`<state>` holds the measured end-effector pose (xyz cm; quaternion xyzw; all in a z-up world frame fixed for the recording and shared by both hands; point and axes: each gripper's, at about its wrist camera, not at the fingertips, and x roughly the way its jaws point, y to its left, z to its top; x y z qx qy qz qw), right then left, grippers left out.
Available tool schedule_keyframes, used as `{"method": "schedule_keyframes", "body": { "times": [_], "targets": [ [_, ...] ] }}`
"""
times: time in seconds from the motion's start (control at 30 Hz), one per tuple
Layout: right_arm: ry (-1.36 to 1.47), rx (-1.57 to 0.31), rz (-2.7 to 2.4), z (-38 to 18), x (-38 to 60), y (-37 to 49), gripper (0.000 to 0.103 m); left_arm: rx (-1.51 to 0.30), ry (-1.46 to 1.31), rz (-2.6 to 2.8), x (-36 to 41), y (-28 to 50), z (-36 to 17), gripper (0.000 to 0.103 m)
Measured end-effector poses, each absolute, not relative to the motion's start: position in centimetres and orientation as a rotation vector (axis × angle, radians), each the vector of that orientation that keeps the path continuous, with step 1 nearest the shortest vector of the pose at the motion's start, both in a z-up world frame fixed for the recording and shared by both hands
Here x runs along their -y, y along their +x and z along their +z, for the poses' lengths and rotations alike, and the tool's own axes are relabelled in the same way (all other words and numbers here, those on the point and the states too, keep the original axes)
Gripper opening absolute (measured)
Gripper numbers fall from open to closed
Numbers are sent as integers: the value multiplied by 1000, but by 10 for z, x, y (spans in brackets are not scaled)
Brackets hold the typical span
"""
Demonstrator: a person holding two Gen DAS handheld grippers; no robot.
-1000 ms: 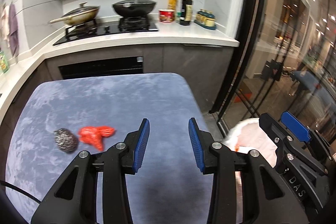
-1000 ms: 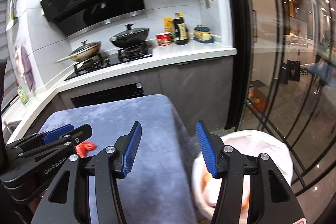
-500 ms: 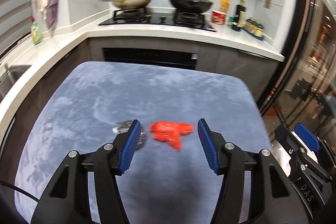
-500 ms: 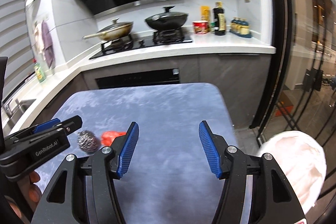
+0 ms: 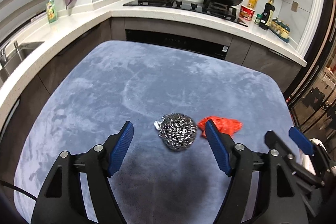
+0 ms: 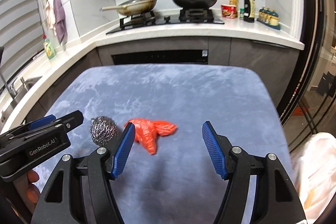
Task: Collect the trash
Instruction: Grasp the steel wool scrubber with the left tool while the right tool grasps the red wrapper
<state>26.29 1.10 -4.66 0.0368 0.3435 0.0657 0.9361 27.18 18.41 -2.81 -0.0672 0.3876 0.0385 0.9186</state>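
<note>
We've got two bits of trash left on the blue bench [image 5: 105,98], lying side by side: a steel scrubber [image 5: 177,132] and, just to its right, a crumpled red bag [image 6: 152,133]. They look to be touching or very nearly so, though a finger hides the join in both views.

Our left gripper [image 5: 169,148] sits squarely over the scrubber. The ball lies ahead of the fingers and between their lines, a shade nearer the right finger [image 5: 216,150] than the left. The fingers are apart and opening wider, with nothing pressed between them.

Our right gripper [image 6: 168,148] is matched to the red bag in the same way. The bag lies ahead of the fingers, off toward the left finger [image 6: 124,148], which covers its near edge. Its long axis seems to run across the gap, with a tail trailing back toward us. These fingers are apart too and opening, and they hold nothing.

So each hand has its own piece: left is nearer the scrubber, right is nearer the bag. We'd say the right needs a small shift leftward to centre the bag. The white bin bag [image 6: 315,171] waits off the bench's right edge.
</note>
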Motion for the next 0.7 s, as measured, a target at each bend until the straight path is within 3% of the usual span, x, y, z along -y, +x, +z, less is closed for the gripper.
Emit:
{"method": "schedule_keyframes", "body": {
  "times": [0.5, 0.57, 0.7],
  "targets": [
    [57, -805, 174, -103, -42, 303, 63, -873, -162, 62, -190, 305, -73, 69],
    [55, -808, 178, -108, -43, 307, 57, -870, -162, 60, -188, 309, -75, 73],
    [64, -818, 189, -114, -41, 311, 34, -873, -164, 44, -183, 317, -80, 74]
  ]
}}
